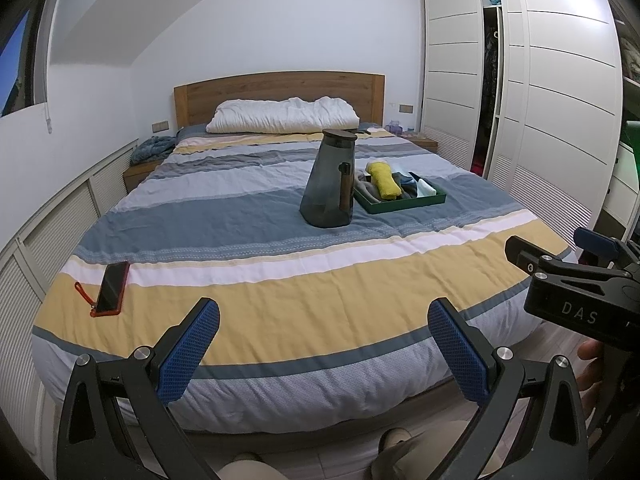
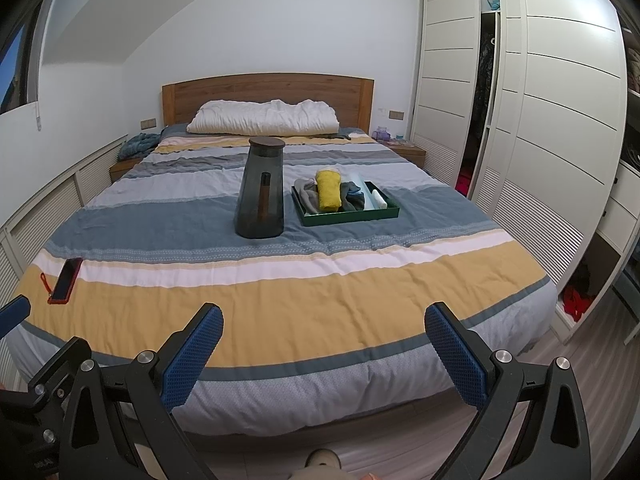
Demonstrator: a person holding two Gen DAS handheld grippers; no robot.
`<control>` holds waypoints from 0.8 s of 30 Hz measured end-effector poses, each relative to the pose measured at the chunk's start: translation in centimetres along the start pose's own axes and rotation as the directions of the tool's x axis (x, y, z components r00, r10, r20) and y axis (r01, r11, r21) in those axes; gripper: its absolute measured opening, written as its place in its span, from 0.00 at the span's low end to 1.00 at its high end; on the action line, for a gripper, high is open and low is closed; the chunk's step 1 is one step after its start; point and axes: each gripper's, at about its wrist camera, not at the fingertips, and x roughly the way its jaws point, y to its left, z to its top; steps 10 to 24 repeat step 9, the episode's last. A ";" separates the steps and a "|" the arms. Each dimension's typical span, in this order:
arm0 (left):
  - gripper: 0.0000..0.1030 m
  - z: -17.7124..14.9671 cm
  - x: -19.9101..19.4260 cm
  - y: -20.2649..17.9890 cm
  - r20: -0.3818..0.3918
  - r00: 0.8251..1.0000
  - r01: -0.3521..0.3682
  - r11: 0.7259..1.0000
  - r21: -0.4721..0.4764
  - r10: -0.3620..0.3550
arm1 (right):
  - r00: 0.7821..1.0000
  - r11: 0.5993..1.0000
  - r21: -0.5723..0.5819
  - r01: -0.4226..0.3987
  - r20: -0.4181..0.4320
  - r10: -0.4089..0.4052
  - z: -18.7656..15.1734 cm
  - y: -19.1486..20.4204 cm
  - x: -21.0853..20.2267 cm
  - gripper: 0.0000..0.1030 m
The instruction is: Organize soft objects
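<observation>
A green tray (image 1: 434,200) (image 2: 352,217) sits on the striped bed, right of centre. It holds a rolled yellow cloth (image 1: 383,180) (image 2: 328,190), grey and dark cloths (image 2: 310,196), and a white roll (image 2: 379,197). A tall dark grey jug (image 1: 330,180) (image 2: 262,190) with a brown lid stands just left of the tray. My left gripper (image 1: 323,318) is open and empty at the foot of the bed, far from the tray. My right gripper (image 2: 324,320) is open and empty, also at the foot. The right gripper's body shows in the left wrist view (image 1: 576,280).
A phone in a red case (image 1: 112,288) (image 2: 66,280) lies at the bed's near left corner. A white pillow (image 1: 284,116) rests against the wooden headboard (image 1: 280,86). A white wardrobe (image 1: 560,100) stands on the right, one door ajar. Low cabinets (image 1: 60,216) line the left wall.
</observation>
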 end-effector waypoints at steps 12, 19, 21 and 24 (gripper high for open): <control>0.99 0.1 -0.1 -0.3 0.003 1.000 0.013 1.000 0.009 -0.013 | 1.000 1.000 0.000 0.000 -0.001 0.000 0.0 -0.1 0.0 1.00; 0.99 0.1 -0.1 -0.3 0.003 1.000 0.013 1.000 0.009 -0.013 | 1.000 1.000 0.000 0.000 -0.001 0.000 0.0 -0.1 0.0 1.00; 0.99 0.1 -0.1 -0.3 0.003 1.000 0.013 1.000 0.009 -0.013 | 1.000 1.000 0.000 0.000 -0.001 0.000 0.0 -0.1 0.0 1.00; 0.99 0.1 -0.1 -0.3 0.003 1.000 0.013 1.000 0.009 -0.013 | 1.000 1.000 0.000 0.000 -0.001 0.000 0.0 -0.1 0.0 1.00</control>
